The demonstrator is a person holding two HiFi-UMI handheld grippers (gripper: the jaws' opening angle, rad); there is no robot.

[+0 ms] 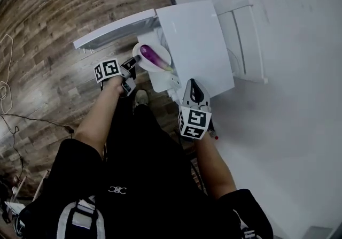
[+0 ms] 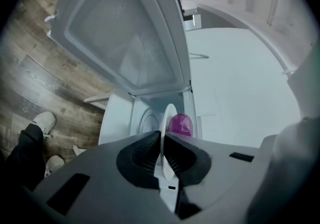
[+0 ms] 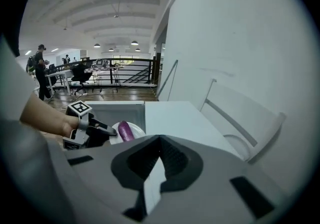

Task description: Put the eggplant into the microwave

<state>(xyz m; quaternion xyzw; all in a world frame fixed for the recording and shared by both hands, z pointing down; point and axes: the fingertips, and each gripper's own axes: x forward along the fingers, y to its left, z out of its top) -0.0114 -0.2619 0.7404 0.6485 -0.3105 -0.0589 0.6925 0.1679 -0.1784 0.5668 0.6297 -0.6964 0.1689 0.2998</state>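
Note:
A purple eggplant point(image 1: 155, 57) lies on a white plate point(image 1: 140, 51) held in front of the white microwave point(image 1: 195, 40). The microwave's door point(image 1: 115, 29) stands swung open to the left. My left gripper point(image 1: 133, 64) is shut on the plate's near rim. In the left gripper view the plate point(image 2: 169, 115) shows edge-on between the pads of the left gripper point(image 2: 162, 135). Behind it are the eggplant point(image 2: 180, 125) and the open cavity point(image 2: 142, 120). My right gripper point(image 1: 195, 93) hangs by the microwave's front right corner; the right gripper point(image 3: 159, 139) is shut and holds nothing.
A white chair point(image 1: 248, 40) stands behind the microwave against the pale wall. Wood floor lies to the left, with cables point(image 1: 8, 88) on it. The person's shoes point(image 1: 141, 96) are just below the plate. Desks and people show far off in the right gripper view.

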